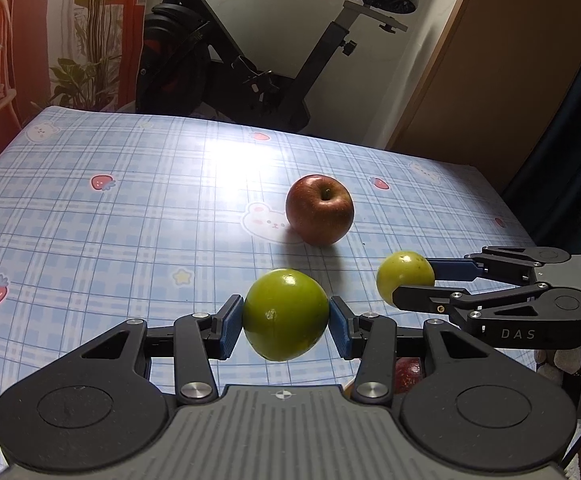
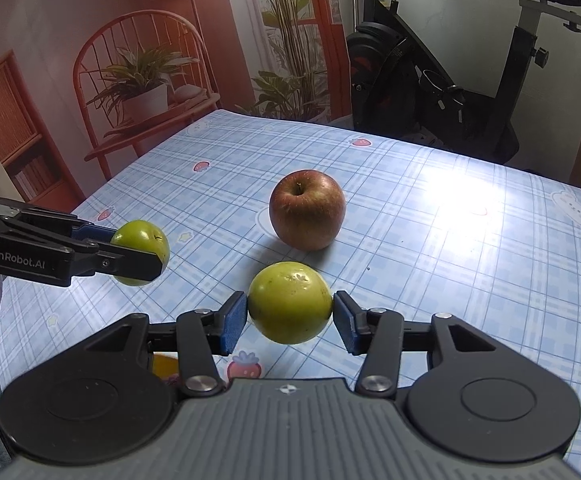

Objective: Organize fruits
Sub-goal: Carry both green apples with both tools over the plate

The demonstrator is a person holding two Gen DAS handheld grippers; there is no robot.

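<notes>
Now held: left gripper (image 1: pixel 286 316) fingers clamp one green fruit (image 1: pixel 285 314); right gripper (image 2: pixel 290 306) fingers clamp another (image 2: pixel 290 303).
Left: red apple (image 1: pixel 320 209) sits on tabletop (image 1: pixel 110 240), beyond both fingertips.

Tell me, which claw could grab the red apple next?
Neither right now. The left claw is shut on one green fruit and the right claw on another green fruit. The red apple sits beyond both, about equally near. Whichever claw drops its fruit first should go.
</notes>
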